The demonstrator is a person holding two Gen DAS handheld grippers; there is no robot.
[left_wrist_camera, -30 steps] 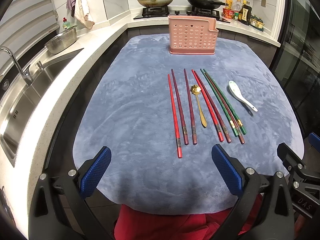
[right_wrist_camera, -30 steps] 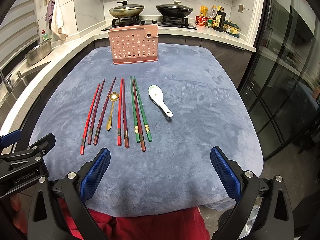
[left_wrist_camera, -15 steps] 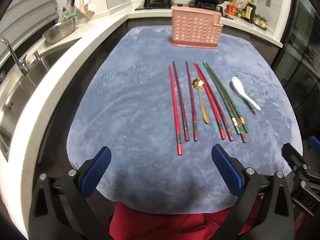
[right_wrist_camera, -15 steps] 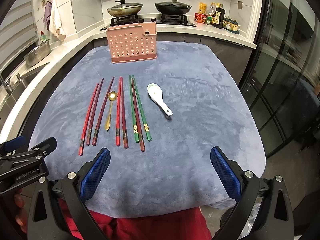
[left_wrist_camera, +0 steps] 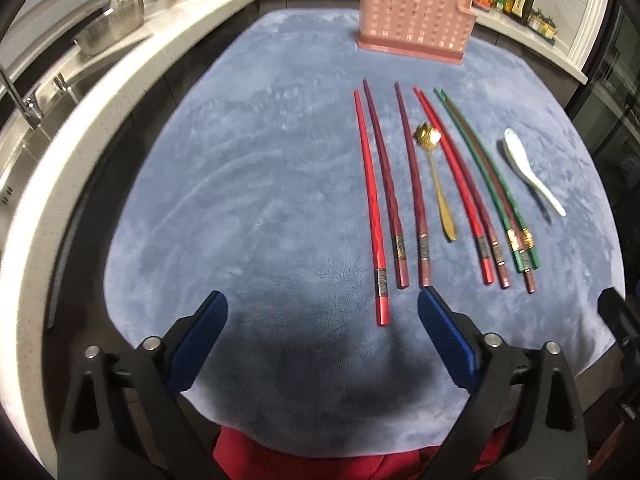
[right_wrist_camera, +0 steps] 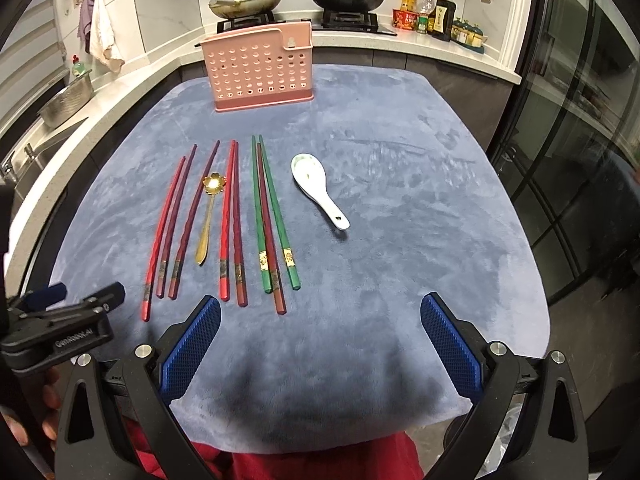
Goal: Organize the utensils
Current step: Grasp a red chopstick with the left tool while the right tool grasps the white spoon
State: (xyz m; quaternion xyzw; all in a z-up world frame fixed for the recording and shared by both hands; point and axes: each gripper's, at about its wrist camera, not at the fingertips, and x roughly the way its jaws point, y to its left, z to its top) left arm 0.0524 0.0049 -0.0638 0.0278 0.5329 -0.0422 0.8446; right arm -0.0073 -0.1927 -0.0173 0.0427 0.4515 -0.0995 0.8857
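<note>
Several red, maroon and green chopsticks (left_wrist_camera: 420,200) lie side by side on the blue-grey cloth (left_wrist_camera: 240,200). Among them is a gold spoon (left_wrist_camera: 436,184), and a white ceramic spoon (left_wrist_camera: 528,172) lies to their right. A pink perforated holder (left_wrist_camera: 416,20) stands upright at the far end. My left gripper (left_wrist_camera: 322,304) hovers low at the chopsticks' near ends, its jaws closing a little. The leftmost red chopstick's end (left_wrist_camera: 382,312) shows between the pads, untouched. My right gripper (right_wrist_camera: 320,308) is open and empty, short of the green chopsticks (right_wrist_camera: 276,216) and the white ceramic spoon (right_wrist_camera: 316,188).
A sink and tap (left_wrist_camera: 24,96) and a steel colander (left_wrist_camera: 108,28) sit on the counter at left. Behind the holder (right_wrist_camera: 260,68) are two pans on the stove (right_wrist_camera: 248,0) and bottles (right_wrist_camera: 432,12). A glass door (right_wrist_camera: 580,160) lies right. Red clothing (left_wrist_camera: 320,460) shows below.
The left gripper has sunk and tipped down toward the chopsticks' near ends, and its jaws have narrowed slightly. The right gripper has crept forward and lower. The utensils have not moved.
</note>
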